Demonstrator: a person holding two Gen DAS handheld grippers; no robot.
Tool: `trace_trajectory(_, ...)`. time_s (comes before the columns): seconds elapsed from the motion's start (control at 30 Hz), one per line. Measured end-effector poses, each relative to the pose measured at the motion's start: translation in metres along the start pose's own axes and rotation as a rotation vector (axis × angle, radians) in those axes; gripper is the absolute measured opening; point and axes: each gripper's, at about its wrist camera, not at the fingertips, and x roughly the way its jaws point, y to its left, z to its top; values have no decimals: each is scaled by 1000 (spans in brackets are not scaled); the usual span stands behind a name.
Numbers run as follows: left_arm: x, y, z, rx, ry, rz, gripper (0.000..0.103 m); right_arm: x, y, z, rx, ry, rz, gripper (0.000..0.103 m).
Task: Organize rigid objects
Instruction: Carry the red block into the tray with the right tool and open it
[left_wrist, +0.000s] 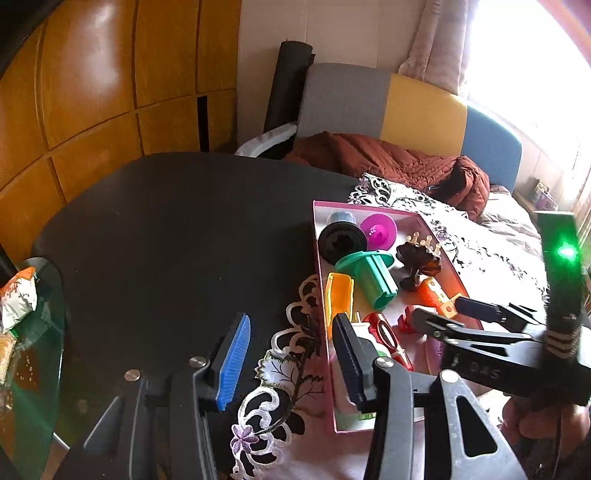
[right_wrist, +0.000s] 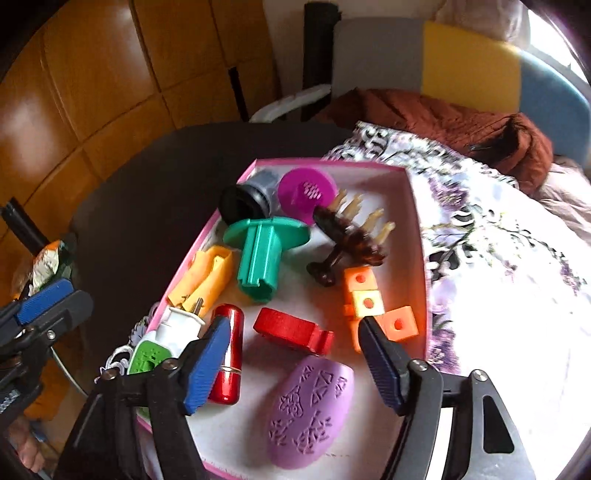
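A pink-rimmed box (right_wrist: 416, 221) on the table holds several rigid objects: a green flanged piece (right_wrist: 260, 254), a red block (right_wrist: 291, 330), a purple oval (right_wrist: 310, 410), a red metallic tube (right_wrist: 228, 354), orange cubes (right_wrist: 369, 306), a brown hair claw (right_wrist: 351, 236), a magenta disc (right_wrist: 306, 192), a black spool (right_wrist: 240, 201), a yellow piece (right_wrist: 207, 277) and a white-green plug (right_wrist: 166, 343). My right gripper (right_wrist: 295, 365) is open and empty, just above the box's near part. My left gripper (left_wrist: 291, 362) is open and empty at the box's left edge (left_wrist: 320, 280). The right gripper (left_wrist: 458, 314) also shows there.
The box sits on a floral lace cloth (right_wrist: 498, 258) over a dark round table (left_wrist: 166, 229). A glass side table (left_wrist: 33, 332) with snack packets stands at the left. A sofa with a brown blanket (left_wrist: 399, 162) is behind.
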Motion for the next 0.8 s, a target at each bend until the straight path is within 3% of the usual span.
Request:
trace_trajectory(0.17, -8, -4, -1, 0, -24, 27, 51, -23, -2, -9, 33, -72, -62, 79)
trace_trajectory(0.23, -11, -5, -1, 3, -33, 44, 60, -31, -2, -13, 43, -96, -85, 79)
trace_trajectory(0.5, -26, -16, -5, 21, -67, 93, 61, -59, 6, -29, 51, -188, -170, 84)
trace_trajectory(0.8, -33, -24, -16, 5, -59, 62, 61, -73, 5, -41, 80, -219, -199, 84)
